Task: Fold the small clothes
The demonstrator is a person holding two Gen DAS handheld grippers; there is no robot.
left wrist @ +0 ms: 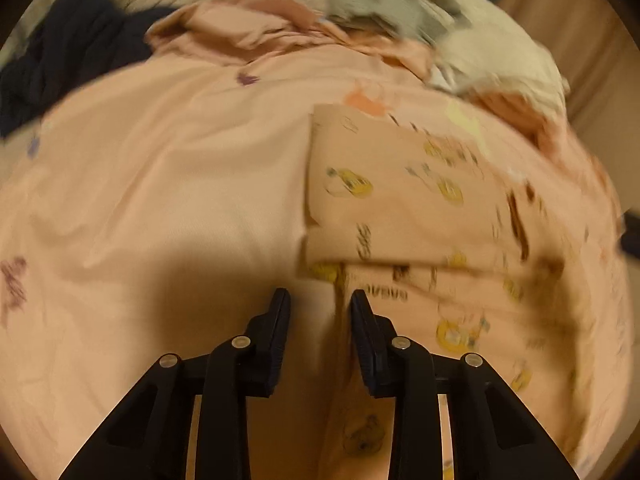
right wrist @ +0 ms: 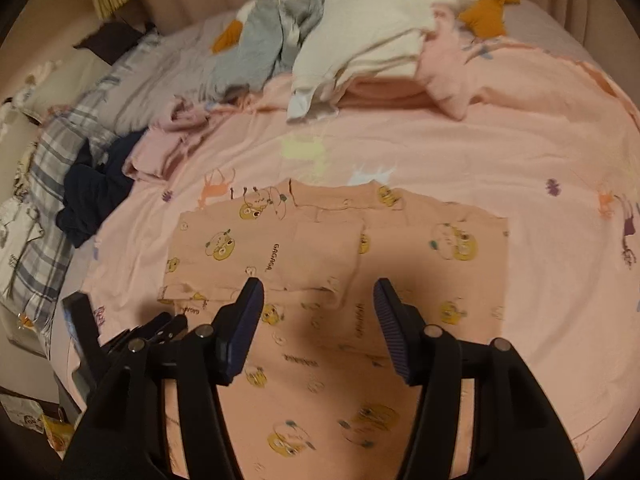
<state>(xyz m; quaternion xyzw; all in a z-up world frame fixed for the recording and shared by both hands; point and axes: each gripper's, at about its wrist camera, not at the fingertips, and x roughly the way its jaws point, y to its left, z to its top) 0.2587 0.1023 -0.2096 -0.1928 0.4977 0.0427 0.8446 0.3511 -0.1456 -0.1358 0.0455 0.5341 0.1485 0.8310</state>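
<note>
- Spread flat on the pink bed sheet (right wrist: 520, 320): a small peach shirt (right wrist: 320, 340) printed with yellow cartoon faces and short words, lying mid-bed toward the near edge.
- Long axis running from the near edge toward the far side; collar (right wrist: 332, 196) pointing at the far edge, hem end passing under the right gripper out of frame.
- One sleeve (right wrist: 280, 256) already folded in across the chest, on the left of the right wrist view.
- Far left of the bed: plaid cloth (right wrist: 56, 168), then a crumpled dark navy garment (right wrist: 92, 200), then a bunched pink piece (right wrist: 160, 148).
- Along the far edge: a heap of grey clothing (right wrist: 260, 52) and cream clothing (right wrist: 372, 36), with orange-yellow plush parts (right wrist: 488, 8) at its right.
- Left gripper (left wrist: 320, 300) at the shirt's left edge, shirt body lying to its right; jaws narrowly parted, with a raised fold of the shirt's edge (left wrist: 340, 320) standing in the gap; motion blur makes it impossible to tell whether the pads press on it.
- Left gripper also visible at the lower left of the right wrist view, dark and blurred.
- Right gripper (right wrist: 320, 292) hanging directly above the shirt's middle, just below the folded sleeve; jaws well apart, nothing between them, no contact with the fabric visible; shadow cast on the cloth beneath.
</note>
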